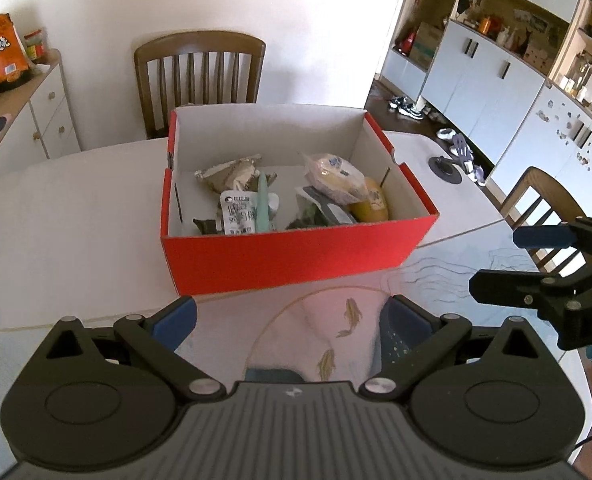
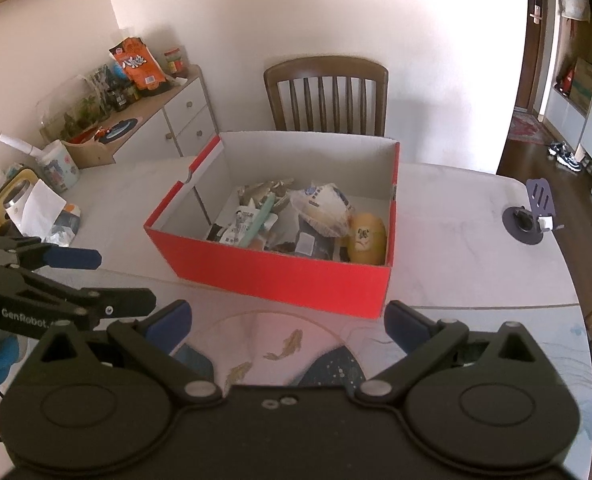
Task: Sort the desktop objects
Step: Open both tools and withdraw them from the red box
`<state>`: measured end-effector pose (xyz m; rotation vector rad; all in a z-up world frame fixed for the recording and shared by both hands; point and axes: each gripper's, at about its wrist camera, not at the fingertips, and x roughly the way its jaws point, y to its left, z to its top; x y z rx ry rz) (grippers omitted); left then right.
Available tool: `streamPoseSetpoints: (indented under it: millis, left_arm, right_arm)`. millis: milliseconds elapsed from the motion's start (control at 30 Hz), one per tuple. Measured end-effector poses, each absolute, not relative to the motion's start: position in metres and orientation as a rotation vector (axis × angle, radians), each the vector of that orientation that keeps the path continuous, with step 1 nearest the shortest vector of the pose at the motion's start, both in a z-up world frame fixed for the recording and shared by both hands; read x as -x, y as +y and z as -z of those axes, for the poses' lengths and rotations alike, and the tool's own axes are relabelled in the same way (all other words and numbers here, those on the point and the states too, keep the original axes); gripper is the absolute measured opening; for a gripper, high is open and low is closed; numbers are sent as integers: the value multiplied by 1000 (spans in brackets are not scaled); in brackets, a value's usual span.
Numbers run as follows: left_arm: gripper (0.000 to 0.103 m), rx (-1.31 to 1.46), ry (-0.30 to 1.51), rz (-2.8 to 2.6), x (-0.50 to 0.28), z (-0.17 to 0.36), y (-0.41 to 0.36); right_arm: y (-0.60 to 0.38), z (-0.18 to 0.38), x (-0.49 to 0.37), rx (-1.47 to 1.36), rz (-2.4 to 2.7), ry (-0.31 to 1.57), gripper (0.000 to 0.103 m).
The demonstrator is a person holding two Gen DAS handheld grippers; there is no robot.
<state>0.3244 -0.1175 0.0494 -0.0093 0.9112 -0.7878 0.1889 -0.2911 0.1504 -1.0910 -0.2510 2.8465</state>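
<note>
Red cardboard, matte and smooth outside with a white inside, makes up the open rectangular box (image 1: 296, 248) (image 2: 280, 276), which stands on the desk (image 1: 68, 208) (image 2: 455, 248) at 12 o'clock from both grippers. Inside it lies a loose heap: a crinkled foil snack packet (image 1: 228, 174) at 11 o'clock, a white printed sachet (image 1: 238, 214), a slim mint-green tube (image 1: 264, 204) (image 2: 258, 220) lying over the sachet, a clear plastic bag of bread (image 1: 333, 178) (image 2: 321, 208) at 1 o'clock, and a rounded yellow fruit-shaped thing (image 1: 371, 204) (image 2: 367, 238) tucked against the box's right wall. The desk top is pale, marble-like and glossy; a thin mat printed with golden fish (image 1: 347, 316) (image 2: 284, 346) covers its near edge, just below the box.

The left gripper (image 1: 292, 316) (image 2: 108, 276) has its blue-padded black jaws spread wide with nothing between them. The right gripper (image 2: 288, 324) (image 1: 499, 260) also has its jaws released and apart, holding nothing; in the left view it sits at 3 o'clock.

A slatted wooden chair (image 1: 200, 72) (image 2: 327, 96) stands behind the box at 12 o'clock. A round dark phone stand (image 2: 529, 216) (image 1: 447, 168) rests on the desk at 2 o'clock
</note>
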Motion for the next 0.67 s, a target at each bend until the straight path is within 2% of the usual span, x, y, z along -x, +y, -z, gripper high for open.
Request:
streamPoseSetpoints:
  millis: [667]
  left_arm:
    - [102, -6, 905, 759, -310, -45, -110]
  right_arm:
    - [-270, -132, -206, 1108, -2783, -180, 103]
